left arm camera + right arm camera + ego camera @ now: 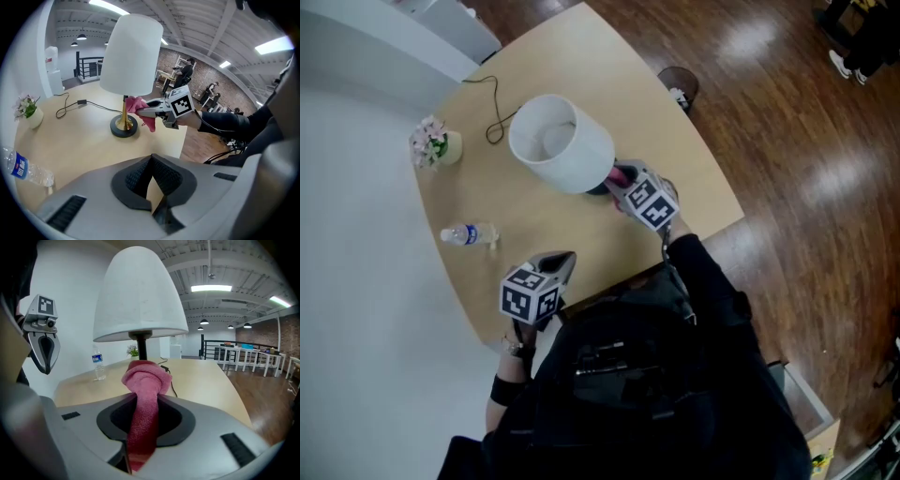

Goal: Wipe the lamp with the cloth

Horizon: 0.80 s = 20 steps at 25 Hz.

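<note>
Wiping the lamp stem (124, 111), we press lightly: right fingers (174, 425) clamped on pink cloth (146, 376), left fingers (132, 179) together.

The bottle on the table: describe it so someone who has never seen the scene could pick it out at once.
In the head view, find the pale wooden table and look left of the white lamp. Nearer the person than the flower pot is the bottle: clear plastic with a blue label.
</note>
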Available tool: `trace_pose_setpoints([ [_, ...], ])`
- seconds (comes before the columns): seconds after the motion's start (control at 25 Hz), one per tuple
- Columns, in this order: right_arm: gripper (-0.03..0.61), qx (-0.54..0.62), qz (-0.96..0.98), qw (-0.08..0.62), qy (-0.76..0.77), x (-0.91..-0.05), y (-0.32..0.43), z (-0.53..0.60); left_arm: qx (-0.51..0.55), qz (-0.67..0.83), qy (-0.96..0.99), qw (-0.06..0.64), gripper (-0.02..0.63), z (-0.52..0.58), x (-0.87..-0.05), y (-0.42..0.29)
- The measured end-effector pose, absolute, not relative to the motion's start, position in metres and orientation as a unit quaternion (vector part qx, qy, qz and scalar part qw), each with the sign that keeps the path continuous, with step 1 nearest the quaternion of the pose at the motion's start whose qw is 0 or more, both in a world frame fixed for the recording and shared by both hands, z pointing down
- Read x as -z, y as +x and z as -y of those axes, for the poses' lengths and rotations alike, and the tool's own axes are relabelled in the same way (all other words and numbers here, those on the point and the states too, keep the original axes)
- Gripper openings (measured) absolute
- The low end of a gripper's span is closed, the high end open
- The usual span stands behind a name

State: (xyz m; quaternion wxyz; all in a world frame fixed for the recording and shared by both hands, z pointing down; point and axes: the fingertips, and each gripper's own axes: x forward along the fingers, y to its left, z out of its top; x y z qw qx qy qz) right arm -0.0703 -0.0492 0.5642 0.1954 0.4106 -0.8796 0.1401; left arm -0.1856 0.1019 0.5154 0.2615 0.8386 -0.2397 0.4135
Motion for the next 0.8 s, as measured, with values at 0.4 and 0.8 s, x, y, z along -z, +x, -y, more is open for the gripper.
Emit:
trace_pose_setpoints([
  [0.4,0.104,-0.139,0.912,0.198,0.332,-0.566,-0.074,0.070,-0.425,0.285,0.805,0.300,-0.005,-0.109,-0.532,-0.149],
  [0.8,0.104,-0.130,0.912,0.260,0.291,-0.607,-0.090,0.074,-0.409,0.304,0.800,0.317,-0.005,-0.114,-0.540,-0.120],
])
